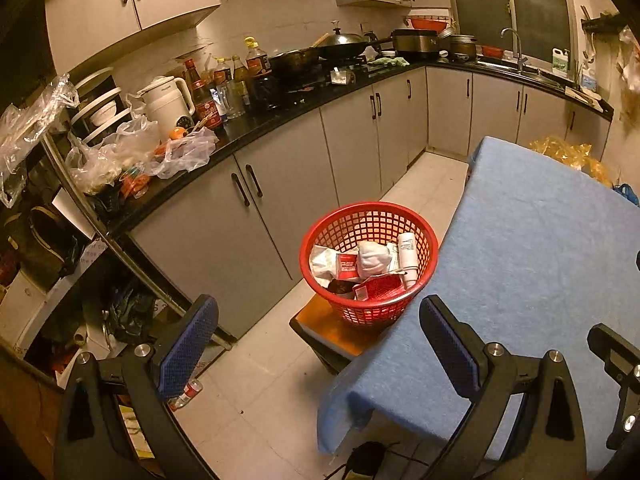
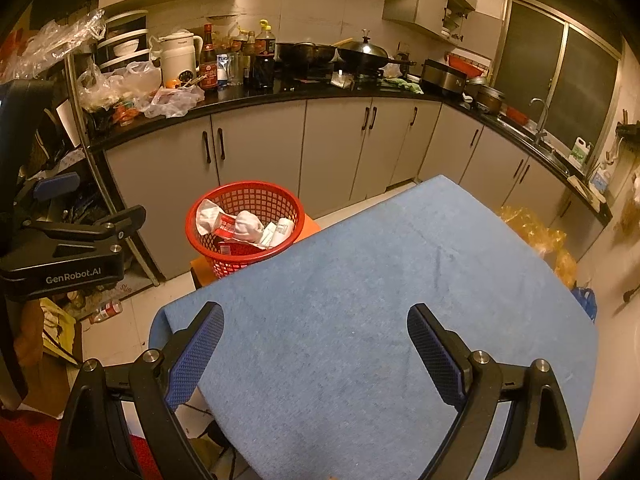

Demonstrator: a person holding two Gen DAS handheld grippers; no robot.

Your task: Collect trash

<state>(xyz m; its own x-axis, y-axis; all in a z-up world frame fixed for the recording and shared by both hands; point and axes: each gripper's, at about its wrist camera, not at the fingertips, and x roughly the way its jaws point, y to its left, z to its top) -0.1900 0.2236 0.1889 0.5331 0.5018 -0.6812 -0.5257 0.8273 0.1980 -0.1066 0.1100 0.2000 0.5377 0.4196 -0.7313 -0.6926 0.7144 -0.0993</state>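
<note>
Presently catalogued, largest first:
Surface: blue-cloth-covered table [image 2: 380,300], bare on top.
Basket: red plastic mesh basket [image 1: 320,236] on an orange stool [image 1: 332,332], just beside the surface's edge.
Trash: crumpled white wrappers [image 1: 372,258], red packets, a white bottle [image 1: 408,258], all inside the basket.
Left hand-held gripper [image 1: 320,340]: jaws spread wide, holding nothing.
Right hand-held gripper [image 2: 316,340]: jaws apart, empty, above the surface.

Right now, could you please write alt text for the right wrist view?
An open hand-held gripper hovers over a blue cloth-covered table. Beyond the table's far left corner, a red basket holds trash, with a cluttered kitchen counter behind.
</note>
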